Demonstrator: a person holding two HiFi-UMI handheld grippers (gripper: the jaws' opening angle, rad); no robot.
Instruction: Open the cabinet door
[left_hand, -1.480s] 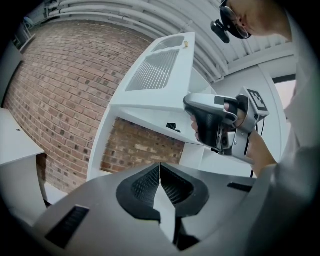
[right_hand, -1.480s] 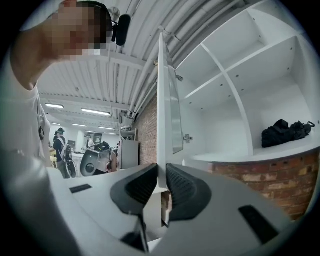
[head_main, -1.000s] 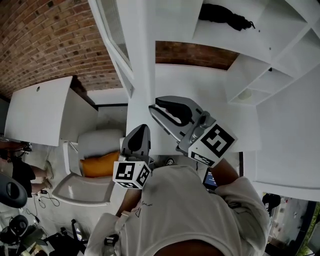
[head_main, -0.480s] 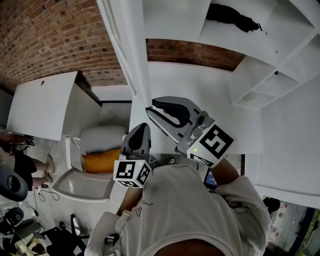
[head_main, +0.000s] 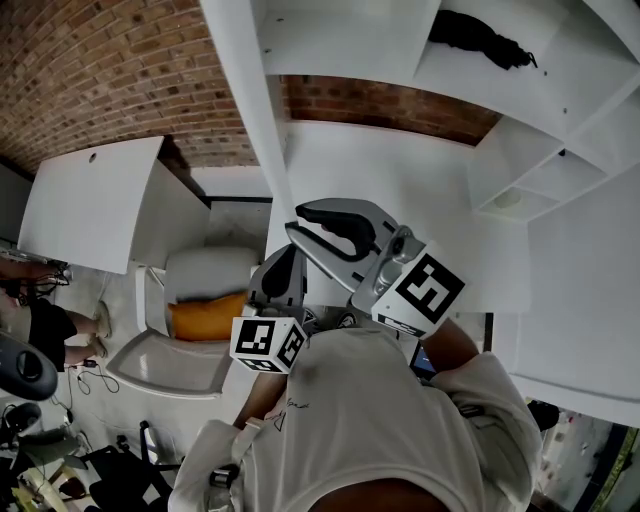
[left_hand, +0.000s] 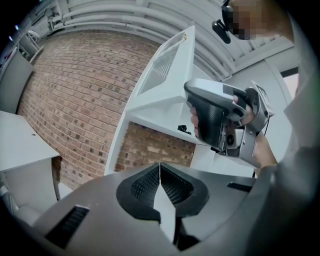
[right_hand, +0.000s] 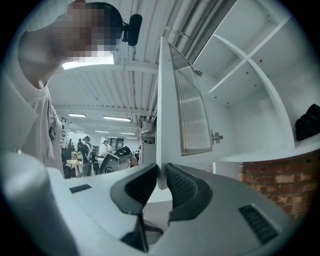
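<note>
The white cabinet door (head_main: 250, 110) stands swung out from the cabinet, edge-on in the head view, running from the top down to my right gripper (head_main: 297, 222). In the right gripper view its jaws (right_hand: 162, 176) are shut on the door's lower front edge (right_hand: 163, 100), and the ribbed glass panel (right_hand: 192, 115) shows to the right. My left gripper (head_main: 288, 258) hangs just below and left of the right one, shut with nothing in it (left_hand: 160, 172). The left gripper view shows the right gripper (left_hand: 220, 120) against the door (left_hand: 165, 70).
Open white shelves (head_main: 540, 120) fill the cabinet, with a black thing (head_main: 480, 35) on an upper one. Brick wall (head_main: 100, 70) lies behind. Below left stand a white armchair with an orange cushion (head_main: 205, 315) and a white panel (head_main: 90, 205). People stand far off (right_hand: 87, 147).
The door's edge has swung further left in the head view, uncovering more of the shelves. My right gripper has moved slightly left with it. The left gripper has barely moved.
</note>
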